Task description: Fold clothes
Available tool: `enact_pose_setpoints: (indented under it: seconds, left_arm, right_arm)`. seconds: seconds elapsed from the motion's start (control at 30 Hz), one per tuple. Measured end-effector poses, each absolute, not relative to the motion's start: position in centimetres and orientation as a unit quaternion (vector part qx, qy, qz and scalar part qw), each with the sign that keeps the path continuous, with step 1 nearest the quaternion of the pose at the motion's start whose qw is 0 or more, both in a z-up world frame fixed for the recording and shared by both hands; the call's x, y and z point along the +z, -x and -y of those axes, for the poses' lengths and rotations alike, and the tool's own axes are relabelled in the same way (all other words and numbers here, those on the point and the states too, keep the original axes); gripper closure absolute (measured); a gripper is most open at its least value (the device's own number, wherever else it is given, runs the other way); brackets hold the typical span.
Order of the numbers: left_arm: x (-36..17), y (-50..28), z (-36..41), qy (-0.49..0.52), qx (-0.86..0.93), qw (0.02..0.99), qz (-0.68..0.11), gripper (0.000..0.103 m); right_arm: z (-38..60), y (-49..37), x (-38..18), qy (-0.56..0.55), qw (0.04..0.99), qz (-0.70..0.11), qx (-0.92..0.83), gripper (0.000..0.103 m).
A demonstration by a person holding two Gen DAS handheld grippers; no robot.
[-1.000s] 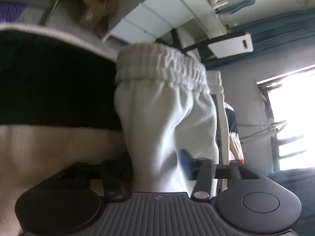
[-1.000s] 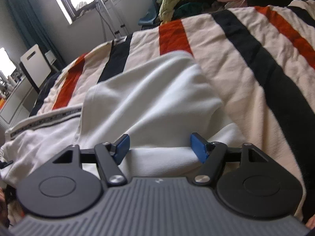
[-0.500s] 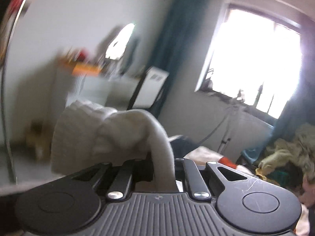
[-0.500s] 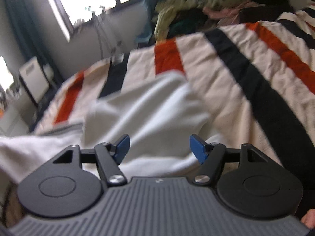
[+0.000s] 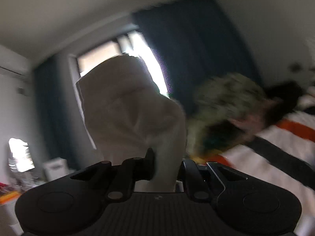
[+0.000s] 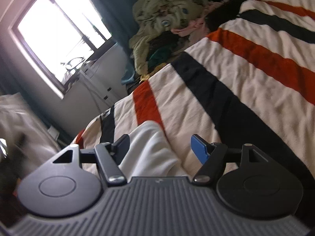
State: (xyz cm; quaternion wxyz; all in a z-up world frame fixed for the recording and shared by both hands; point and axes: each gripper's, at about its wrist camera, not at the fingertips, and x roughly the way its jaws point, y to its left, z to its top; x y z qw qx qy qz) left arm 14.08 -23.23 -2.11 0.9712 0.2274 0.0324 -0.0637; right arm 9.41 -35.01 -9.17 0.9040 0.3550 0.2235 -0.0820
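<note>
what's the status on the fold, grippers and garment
Left gripper shut on white garment, lifted off the bed. Right gripper open over another white fold on striped blanket. Nothing blocking.

Motion blur smears the whole left wrist view: the clothes heap (image 5: pixel 228 106) at three o'clock is shapeless. The white garment (image 5: pixel 133 114) hides the window's middle (image 5: pixel 110 49) at twelve o'clock.

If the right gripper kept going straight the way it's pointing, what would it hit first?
Probably the white garment lying between the open right gripper fingers, then the striped cream, orange and black blanket beneath; depth is uncertain.
</note>
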Motion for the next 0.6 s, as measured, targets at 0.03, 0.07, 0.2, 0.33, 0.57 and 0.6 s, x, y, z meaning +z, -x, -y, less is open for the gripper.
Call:
enact_pose_setpoints:
  seconds: [0.03, 0.07, 0.2, 0.33, 0.57, 0.6]
  left_arm:
    - [-4.1, -13.4, 25.1, -0.242, -0.084, 0.965, -0.057, 0.091]
    - [-6.2, -13.0, 26.5, -0.254, -0.100, 0.958, -0.083, 0.091]
    - [-11.1, -13.5, 29.3, -0.263, -0.135, 0.940, -0.172, 0.090]
    - [-10.0, -13.8, 28.9, -0.237, -0.139, 0.942, -0.192, 0.073]
    - [-7.8, -14.1, 17.9, -0.202, -0.127, 0.939, -0.246, 0.017]
    - [-7.2, -12.7, 15.9, -0.212, -0.119, 0.940, -0.241, 0.017]
  right_arm:
    - [35.4, -9.5, -9.4, -0.360, 0.902, -0.222, -0.086, 0.031]
    - [35.8, -9.7, -9.6, -0.364, 0.900, -0.222, -0.090, 0.031]
    - [37.2, -10.0, -10.6, -0.386, 0.889, -0.227, -0.096, 0.031]
    - [37.8, -10.3, -11.5, -0.408, 0.877, -0.237, -0.087, 0.031]
    - [37.4, -11.6, -13.6, -0.464, 0.838, -0.284, -0.035, 0.031]
    - [37.3, -11.7, -13.9, -0.472, 0.831, -0.292, -0.029, 0.031]
